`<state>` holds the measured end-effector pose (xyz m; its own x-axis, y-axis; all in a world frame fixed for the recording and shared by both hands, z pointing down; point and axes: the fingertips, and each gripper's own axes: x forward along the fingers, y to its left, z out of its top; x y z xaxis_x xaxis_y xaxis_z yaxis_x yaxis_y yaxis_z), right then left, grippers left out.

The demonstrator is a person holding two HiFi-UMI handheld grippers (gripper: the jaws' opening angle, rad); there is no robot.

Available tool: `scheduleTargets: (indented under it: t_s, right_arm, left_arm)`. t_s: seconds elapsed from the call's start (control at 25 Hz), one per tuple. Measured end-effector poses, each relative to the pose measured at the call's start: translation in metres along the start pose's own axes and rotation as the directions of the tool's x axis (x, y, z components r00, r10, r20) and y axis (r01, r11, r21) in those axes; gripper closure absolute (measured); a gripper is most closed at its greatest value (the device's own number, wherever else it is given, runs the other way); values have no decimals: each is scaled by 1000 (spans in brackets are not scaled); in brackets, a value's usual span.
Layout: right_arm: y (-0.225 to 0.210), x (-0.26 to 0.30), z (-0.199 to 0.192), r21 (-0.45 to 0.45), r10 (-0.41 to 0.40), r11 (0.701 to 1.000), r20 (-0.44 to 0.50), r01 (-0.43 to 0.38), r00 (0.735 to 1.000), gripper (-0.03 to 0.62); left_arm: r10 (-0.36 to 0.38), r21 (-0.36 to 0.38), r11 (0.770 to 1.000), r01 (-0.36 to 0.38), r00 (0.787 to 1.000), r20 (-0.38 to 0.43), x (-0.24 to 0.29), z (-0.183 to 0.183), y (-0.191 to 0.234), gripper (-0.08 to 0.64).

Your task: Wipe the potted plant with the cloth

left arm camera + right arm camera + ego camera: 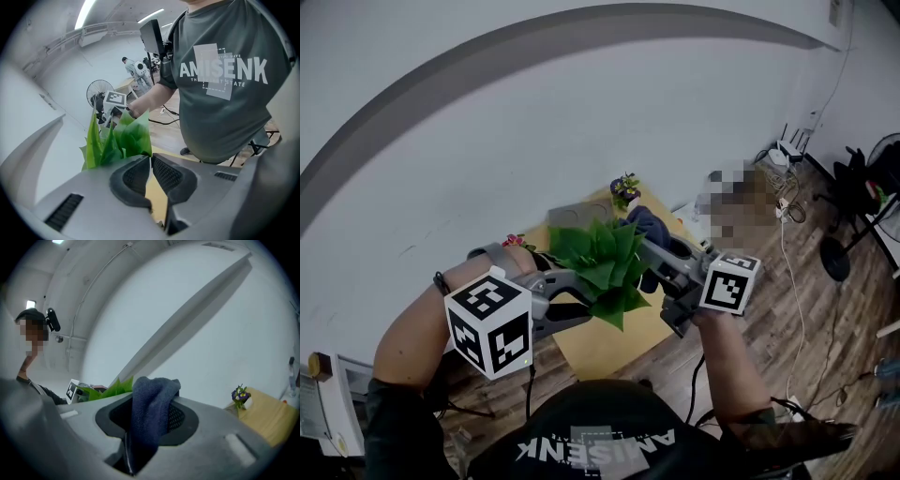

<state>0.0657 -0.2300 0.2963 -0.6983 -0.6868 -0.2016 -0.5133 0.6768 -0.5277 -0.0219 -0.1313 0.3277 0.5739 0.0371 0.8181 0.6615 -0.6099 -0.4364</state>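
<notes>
**Step in hand:** wiping the leaves. By my judgement the cloth is just arriving at the foliage.

**Plant** (600,262): broad green leaves fan out between my two claws, above the table (605,354). The pot is hidden under the leaves, so I cannot tell whether it stands on anything.

**Left claw** (150,158): sits at the plant's lower left. It is narrowed to a slit, with the tips meeting on the bottom edge of a leaf. I read this as a light pinch that steadies the plant.

**Right claw** (158,397): sits at the plant's upper right, clamped on the cloth.

**Cloth** (649,225): dark blue and bunched, with a fold standing proud of the claw tips. It is either touching or just beside the nearest leaves, and no view settles which.

**Flowers** (625,190): a small pot well beyond the plant, in no danger.

**Handling notes, my judgement:**
- I lead with the proud fold, so that cloth and not hard claw meets the leaf
- I stroke from the plant's centre outward along each leaf, because stroking against the grain may crease or tear it
- I press lightly, since the leaves look thin and will bend away
- I hold the left pinch gentle and steady, as a tug there could rip the leaf or tip the hidden pot
- I turn my wrist to reach the leaves on the plant's far side and leave the plant where it is
</notes>
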Motion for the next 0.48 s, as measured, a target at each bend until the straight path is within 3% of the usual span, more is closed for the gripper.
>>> scheduleTargets:
  t_s: [0.32, 0.48]
  right_arm:
    - [-22, -9, -39, 224, 93, 970, 32, -98, 995, 465]
    - [-27, -21, -63, 264, 113, 958, 27, -116, 993, 465]
  left_arm:
    - [6, -22, 1000, -6, 1000, 20, -5, 0, 4, 537]
    - [10, -28, 1000, -10, 1000, 5, -3, -2, 0, 535]
